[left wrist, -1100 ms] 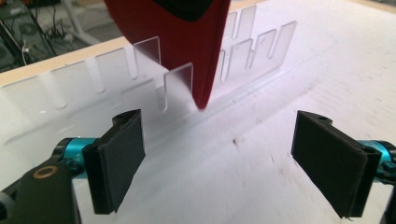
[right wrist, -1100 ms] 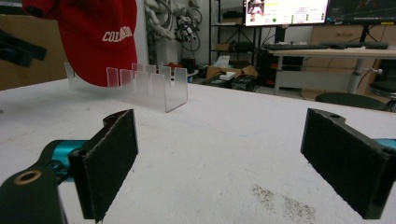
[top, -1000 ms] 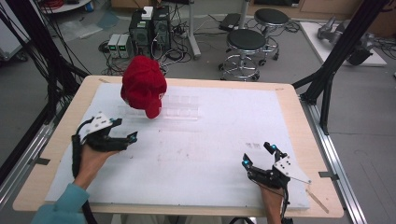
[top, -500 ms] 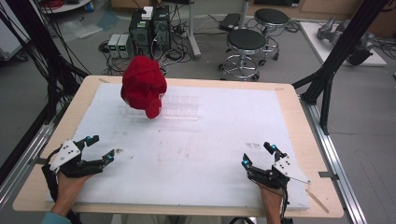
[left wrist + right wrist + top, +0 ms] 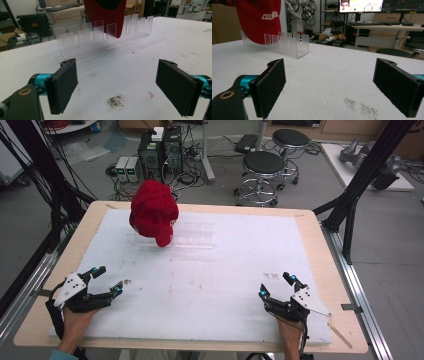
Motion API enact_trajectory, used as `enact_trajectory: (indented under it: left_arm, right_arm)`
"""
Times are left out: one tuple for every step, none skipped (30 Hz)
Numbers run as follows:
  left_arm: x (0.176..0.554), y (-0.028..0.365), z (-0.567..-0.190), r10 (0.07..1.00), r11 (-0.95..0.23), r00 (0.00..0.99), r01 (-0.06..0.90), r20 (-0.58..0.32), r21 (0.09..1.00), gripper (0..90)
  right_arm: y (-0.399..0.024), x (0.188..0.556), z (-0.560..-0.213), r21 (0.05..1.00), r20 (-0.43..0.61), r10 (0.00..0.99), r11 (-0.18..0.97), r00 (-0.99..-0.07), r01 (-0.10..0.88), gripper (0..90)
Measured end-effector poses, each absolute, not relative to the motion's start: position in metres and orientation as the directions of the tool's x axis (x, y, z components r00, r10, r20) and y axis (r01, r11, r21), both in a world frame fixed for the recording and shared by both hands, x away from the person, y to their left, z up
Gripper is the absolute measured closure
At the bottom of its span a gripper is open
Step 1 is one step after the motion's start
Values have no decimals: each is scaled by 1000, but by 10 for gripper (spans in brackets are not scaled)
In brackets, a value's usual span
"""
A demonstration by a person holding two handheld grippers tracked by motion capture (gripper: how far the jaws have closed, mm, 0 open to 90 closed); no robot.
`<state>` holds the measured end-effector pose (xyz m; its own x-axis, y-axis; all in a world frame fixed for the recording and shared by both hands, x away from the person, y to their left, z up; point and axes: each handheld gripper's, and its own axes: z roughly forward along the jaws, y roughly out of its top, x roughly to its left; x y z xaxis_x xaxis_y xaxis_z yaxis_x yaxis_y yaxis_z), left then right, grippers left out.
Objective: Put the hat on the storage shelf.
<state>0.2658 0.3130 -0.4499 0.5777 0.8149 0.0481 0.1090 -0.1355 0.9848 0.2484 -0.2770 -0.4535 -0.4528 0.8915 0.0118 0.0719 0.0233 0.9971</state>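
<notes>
A red cap [image 5: 154, 217] sits upright on a clear slotted acrylic rack [image 5: 192, 236] at the far middle-left of the white table sheet [image 5: 210, 280]. The cap [image 5: 105, 13] hangs over the rack [image 5: 100, 35] in the left gripper view, and the right gripper view shows white lettering on the cap [image 5: 259, 17] above the rack [image 5: 287, 43]. My left gripper [image 5: 104, 279] rests near the front left edge, open and empty. My right gripper [image 5: 276, 285] rests near the front right, open and empty. Both stand well short of the rack.
The wooden table edge [image 5: 65, 255] borders the sheet. A dark smudge [image 5: 116, 101] marks the sheet between the left jaws. Black frame posts [image 5: 360, 175] stand at the table's corners. Stools [image 5: 262, 170] and computer boxes [image 5: 160, 147] stand on the floor beyond.
My left gripper has pulled back from near the cap toward the front left edge, then edged slightly right. The right gripper, cap and rack have stayed still.
</notes>
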Motion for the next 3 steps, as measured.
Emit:
enact_trajectory:
  left_arm:
    - [266, 313, -450, 815, -132, 577, 109, 45, 985, 180]
    - [266, 313, -450, 815, -130, 577, 107, 44, 986, 179]
    - [265, 314, -450, 814, -128, 579, 104, 45, 986, 179]
  right_arm:
    - [-277, 249, -453, 997, 9, 892, 28, -453, 74, 100]
    - [-277, 249, -453, 997, 6, 892, 30, -451, 73, 100]
    - [-277, 249, -453, 997, 11, 893, 27, -450, 78, 100]
